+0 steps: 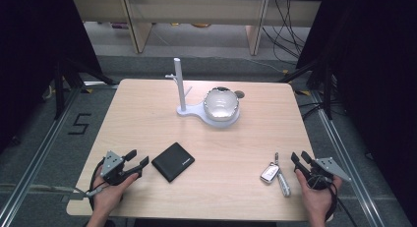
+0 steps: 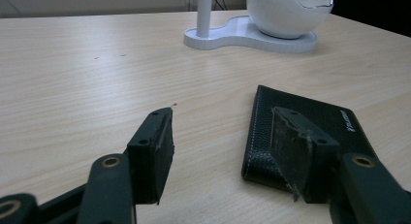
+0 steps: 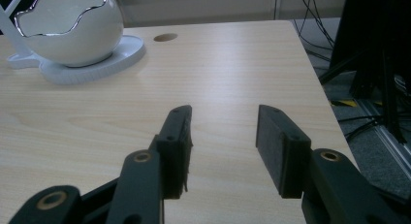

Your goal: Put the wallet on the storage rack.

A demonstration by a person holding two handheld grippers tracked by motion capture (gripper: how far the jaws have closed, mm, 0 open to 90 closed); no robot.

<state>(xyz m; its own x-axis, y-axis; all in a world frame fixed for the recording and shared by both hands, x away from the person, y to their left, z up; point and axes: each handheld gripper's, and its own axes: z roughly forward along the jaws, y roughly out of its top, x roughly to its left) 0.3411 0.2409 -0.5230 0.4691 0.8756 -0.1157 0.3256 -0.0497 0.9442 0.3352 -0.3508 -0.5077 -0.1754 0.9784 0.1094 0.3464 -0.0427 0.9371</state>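
Left gripper hides part of the black wallet.

I see a white egg-shaped bowl with a silver jagged rim on a white stand base at the far middle of the table. A thin white post rises upright from the same base, left of the bowl. Behind the bowl, a round hole is in the table.

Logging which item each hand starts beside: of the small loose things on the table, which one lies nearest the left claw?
The black leather wallet, lying flat just right of the open left claw. The car key fob and its silver attachment lie across the table, by the right claw.
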